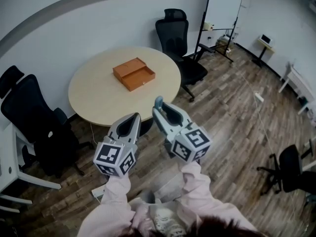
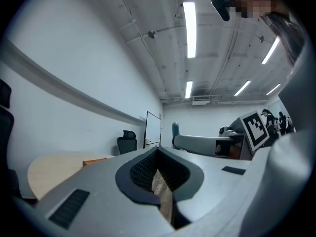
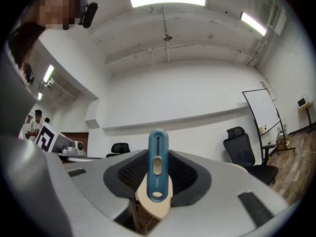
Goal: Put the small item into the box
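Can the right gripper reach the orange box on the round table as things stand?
Probably not yet. The right gripper, holding a blue utility knife, is near the person's body, while the orange box lies at the middle of the round table. Nothing blocks the way; a step forward should do.

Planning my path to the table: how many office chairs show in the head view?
3. The left chair beside the round table, the far chair behind it near the whiteboard, the right chair at the frame's lower right. Others may be out of view.

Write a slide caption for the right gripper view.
Right claw shut on a small blue oblong plastic item, held upright.
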